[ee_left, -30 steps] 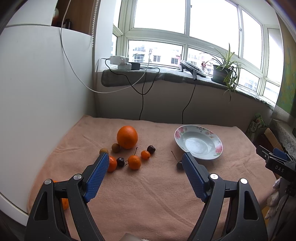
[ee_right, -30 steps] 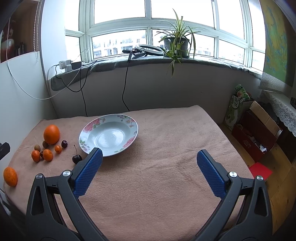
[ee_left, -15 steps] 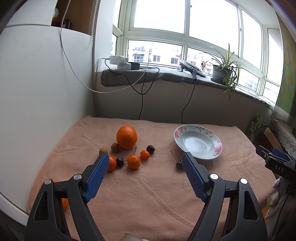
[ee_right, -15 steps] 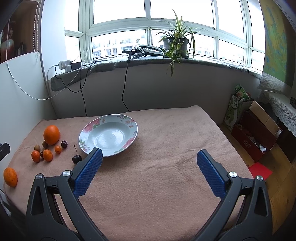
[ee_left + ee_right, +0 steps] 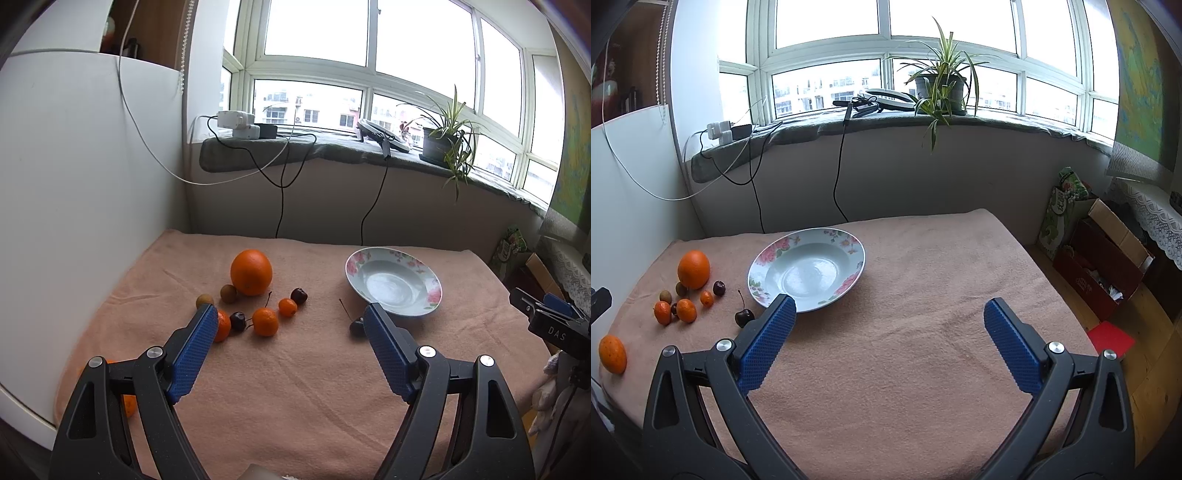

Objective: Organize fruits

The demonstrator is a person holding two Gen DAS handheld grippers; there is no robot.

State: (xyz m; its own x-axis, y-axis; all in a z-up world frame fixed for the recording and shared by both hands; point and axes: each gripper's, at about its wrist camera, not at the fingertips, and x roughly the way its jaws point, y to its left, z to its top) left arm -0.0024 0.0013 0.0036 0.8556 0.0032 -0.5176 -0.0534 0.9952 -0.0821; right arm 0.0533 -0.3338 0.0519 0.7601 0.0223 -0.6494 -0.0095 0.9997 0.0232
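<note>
Lying loose on the peach blanket (image 5: 295,387), the fruits are what we must gather: a large orange (image 5: 251,272) at the back, with small brown fruits (image 5: 228,293), three small mandarins (image 5: 265,321) and dark cherries (image 5: 299,295) clustered just in front of it. One stemmed cherry (image 5: 744,317) sits apart, just beside the flowered plate (image 5: 849,284), which holds nothing yet, and another orange fruit (image 5: 612,353) lies alone near the blanket's left edge. We judge the big orange firm and fairly heavy, best pinched across its middle with wide jaws. The mandarins look light and slightly soft, so a gentle squeeze at the widest part should do. Cherries are small, smooth and likely to roll or bruise; we would take the body, not the thin stem. Our left gripper (image 5: 288,325) hangs above the blanket with jaws spread wide, nothing between them, facing the cluster. Our right gripper (image 5: 886,317) is likewise spread and empty, near the plate's rim.
</note>
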